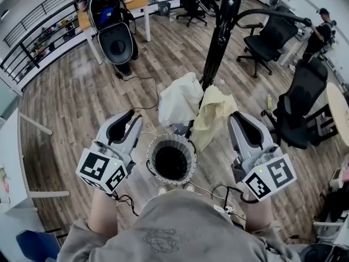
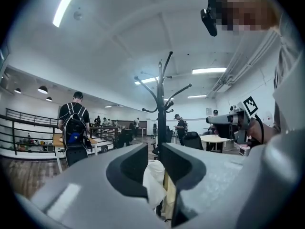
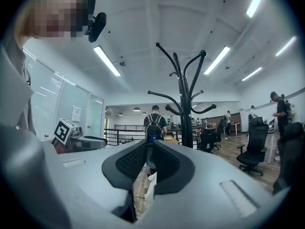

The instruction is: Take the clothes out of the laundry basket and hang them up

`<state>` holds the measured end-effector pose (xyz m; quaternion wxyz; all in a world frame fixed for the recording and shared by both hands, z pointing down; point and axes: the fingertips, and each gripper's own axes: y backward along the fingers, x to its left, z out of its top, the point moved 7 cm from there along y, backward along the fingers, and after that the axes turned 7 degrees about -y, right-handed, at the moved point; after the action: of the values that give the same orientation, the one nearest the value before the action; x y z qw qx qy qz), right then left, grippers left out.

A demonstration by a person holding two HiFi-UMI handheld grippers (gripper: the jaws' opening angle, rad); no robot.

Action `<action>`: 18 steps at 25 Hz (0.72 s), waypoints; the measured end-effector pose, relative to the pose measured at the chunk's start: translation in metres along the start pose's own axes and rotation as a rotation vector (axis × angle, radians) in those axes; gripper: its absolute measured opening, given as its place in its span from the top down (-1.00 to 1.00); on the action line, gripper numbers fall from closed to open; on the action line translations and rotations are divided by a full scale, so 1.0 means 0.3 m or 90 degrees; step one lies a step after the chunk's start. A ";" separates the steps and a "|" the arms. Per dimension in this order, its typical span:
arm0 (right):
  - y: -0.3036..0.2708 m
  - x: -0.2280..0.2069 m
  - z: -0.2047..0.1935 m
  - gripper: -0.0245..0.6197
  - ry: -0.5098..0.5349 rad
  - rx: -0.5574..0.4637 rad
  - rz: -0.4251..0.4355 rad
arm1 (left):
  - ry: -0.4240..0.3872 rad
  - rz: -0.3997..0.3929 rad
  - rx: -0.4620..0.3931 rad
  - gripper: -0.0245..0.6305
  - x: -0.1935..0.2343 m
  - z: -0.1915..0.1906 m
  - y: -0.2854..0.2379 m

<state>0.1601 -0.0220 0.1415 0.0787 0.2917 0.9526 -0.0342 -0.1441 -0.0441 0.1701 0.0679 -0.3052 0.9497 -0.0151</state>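
Note:
The round laundry basket (image 1: 188,152) stands on the wood floor just in front of me, its inside dark. Behind it a white garment (image 1: 180,100) and a yellow garment (image 1: 214,113) hang from the black coat rack (image 1: 221,31). My left gripper (image 1: 131,118) is held left of the basket, its jaws a little apart and empty; in the left gripper view (image 2: 154,149) the white garment (image 2: 153,175) shows through the gap. My right gripper (image 1: 239,119) is held right of the basket, level with the yellow garment. Its jaws (image 3: 150,147) are nearly together, leaving only a slit, and hold nothing.
Black office chairs (image 1: 272,34) (image 1: 300,108) stand right of the rack, beside a round table (image 1: 341,111). A person with a backpack (image 1: 112,15) stands at a wooden table (image 1: 139,4) far left. A cable (image 1: 142,81) trails on the floor. A railing (image 1: 38,31) runs along the left.

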 end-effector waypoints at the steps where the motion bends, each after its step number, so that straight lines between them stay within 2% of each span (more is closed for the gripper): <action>1: -0.002 0.000 -0.012 0.74 -0.006 0.004 0.001 | -0.004 0.001 0.005 0.66 -0.004 -0.003 -0.002; 4: -0.012 0.001 -0.056 0.84 -0.008 0.028 0.007 | -0.004 -0.003 0.005 0.81 -0.016 -0.025 -0.008; 7: -0.010 0.009 -0.108 0.83 0.004 0.063 0.011 | 0.001 -0.012 0.013 0.92 -0.045 -0.059 -0.008; 10: -0.009 0.015 -0.131 0.84 -0.012 0.067 0.022 | 0.001 -0.022 0.031 0.92 -0.068 -0.069 -0.018; 18: -0.028 0.027 -0.120 0.84 -0.014 0.052 0.048 | -0.005 -0.020 0.028 0.92 -0.058 -0.088 -0.030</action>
<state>0.1441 -0.0205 0.1757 0.0783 0.3302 0.9378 -0.0733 -0.1286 -0.0416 0.1990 0.0781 -0.3184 0.9441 -0.0355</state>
